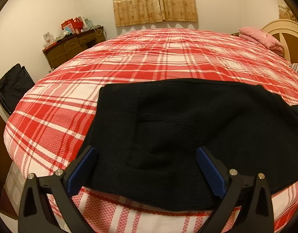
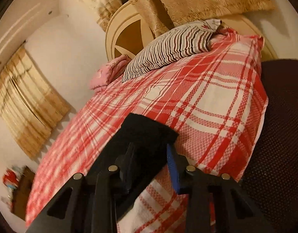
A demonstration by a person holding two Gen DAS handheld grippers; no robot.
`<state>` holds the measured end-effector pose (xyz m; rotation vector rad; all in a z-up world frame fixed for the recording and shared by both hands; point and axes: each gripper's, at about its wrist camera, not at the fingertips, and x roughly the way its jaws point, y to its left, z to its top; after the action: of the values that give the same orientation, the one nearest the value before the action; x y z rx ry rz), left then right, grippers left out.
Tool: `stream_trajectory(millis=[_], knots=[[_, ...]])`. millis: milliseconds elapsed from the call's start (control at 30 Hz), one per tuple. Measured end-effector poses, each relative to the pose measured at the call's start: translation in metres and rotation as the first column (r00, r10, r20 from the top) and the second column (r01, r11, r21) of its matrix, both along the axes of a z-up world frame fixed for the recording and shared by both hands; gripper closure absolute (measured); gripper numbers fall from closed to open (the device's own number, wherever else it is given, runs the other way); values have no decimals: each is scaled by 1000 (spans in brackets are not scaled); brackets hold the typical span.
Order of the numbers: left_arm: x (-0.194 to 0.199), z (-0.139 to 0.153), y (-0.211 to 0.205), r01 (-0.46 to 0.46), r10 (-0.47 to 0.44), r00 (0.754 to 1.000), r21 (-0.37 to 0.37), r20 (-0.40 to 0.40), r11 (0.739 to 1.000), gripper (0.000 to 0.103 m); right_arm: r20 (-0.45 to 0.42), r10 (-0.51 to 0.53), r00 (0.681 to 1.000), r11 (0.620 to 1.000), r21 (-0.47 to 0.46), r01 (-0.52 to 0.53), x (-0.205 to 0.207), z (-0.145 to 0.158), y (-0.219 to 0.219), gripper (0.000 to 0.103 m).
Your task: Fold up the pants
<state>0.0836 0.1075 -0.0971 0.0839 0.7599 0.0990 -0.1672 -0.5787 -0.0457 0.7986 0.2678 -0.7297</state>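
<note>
Black pants (image 1: 178,132) lie flat on the red plaid bed, near its front edge, stretching off to the right. My left gripper (image 1: 147,151) hovers just above their near left end, jaws wide open and empty, with the cloth showing between the blue pads (image 1: 81,170). In the right wrist view my right gripper (image 2: 151,147) is shut on a black end of the pants (image 2: 149,132), held tilted above the bed; one blue pad (image 2: 173,171) shows at the right of the cloth.
The plaid bedspread (image 1: 149,58) covers the bed. A pink pillow (image 1: 261,37) and a striped pillow (image 2: 168,48) lie by the cream headboard (image 2: 121,44). A wooden dresser (image 1: 71,44) and a black chair (image 1: 13,85) stand at left. A dark mesh chair back (image 2: 281,136) is at right.
</note>
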Motion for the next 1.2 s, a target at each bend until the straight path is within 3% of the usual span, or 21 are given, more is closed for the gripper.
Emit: stream_trajectory(millis=[133,200,233,267,400,467,600,700,733,833,933,1000,1033,1067,1100,1133,1167,1200], knots=[[0,0,0,-3,3,1000,0,-1,1000,0,40,13,999,998,60,-15,4,-2,-8,68],[0,0,1,0,0,1000,-2,-2,1000,0,18,19,1000,998,59,-20,7,0,-9,71],[0,0,0,0,0,1000,-1,-1,1000,0,-23,21,1000,999,47,-20,10,4,-8,76],[0,0,1,2,-2,1000,-2,1,1000,0,-55,30,998,999,29,-28,13,8,-5,94],[-1,-1,1,3,-3,1000,-4,5,1000,0,-77,128,989,983,-123,-137,25,44,29,94],[-1,-1,1,3,-3,1000,-6,6,1000,0,-72,249,966,941,-218,-259,38,70,66,95],[-2,-1,1,4,-3,1000,-9,9,1000,0,-140,486,863,800,-326,-503,69,90,146,95],[-3,-1,1,6,-5,1000,-10,14,1000,0,-220,632,743,667,-333,-666,96,74,211,95],[-3,-1,1,6,-6,1000,-11,15,1000,0,-264,671,693,612,-329,-719,107,60,238,95],[-3,-1,1,12,-12,1000,-12,18,1000,0,-369,723,584,511,-284,-811,127,18,285,95],[-4,-1,2,19,-19,1000,-14,23,1000,0,-436,756,488,436,-221,-872,137,-28,319,94],[-4,-2,2,20,-19,999,-12,27,1000,0,-478,735,481,418,-240,-876,136,-44,330,91],[-4,-2,2,20,-20,999,-11,28,1000,0,-483,724,493,416,-264,-870,133,-46,330,91],[-4,-2,1,21,-21,999,-9,31,1000,0,-485,724,491,406,-276,-871,130,-46,332,86],[-4,-2,1,22,-21,999,-9,34,1000,0,-484,737,471,392,-263,-882,128,-46,334,72],[-4,-2,2,21,-21,999,-9,35,1000,0,-478,762,437,364,-242,-899,127,-44,340,61],[-4,-2,1,20,-20,999,-9,38,1000,0,-477,778,409,336,-234,-912,123,-44,341,38],[-4,-2,1,19,-19,999,-9,38,1000,0,-494,791,362,281,-234,-931,118,-42,351,27]])
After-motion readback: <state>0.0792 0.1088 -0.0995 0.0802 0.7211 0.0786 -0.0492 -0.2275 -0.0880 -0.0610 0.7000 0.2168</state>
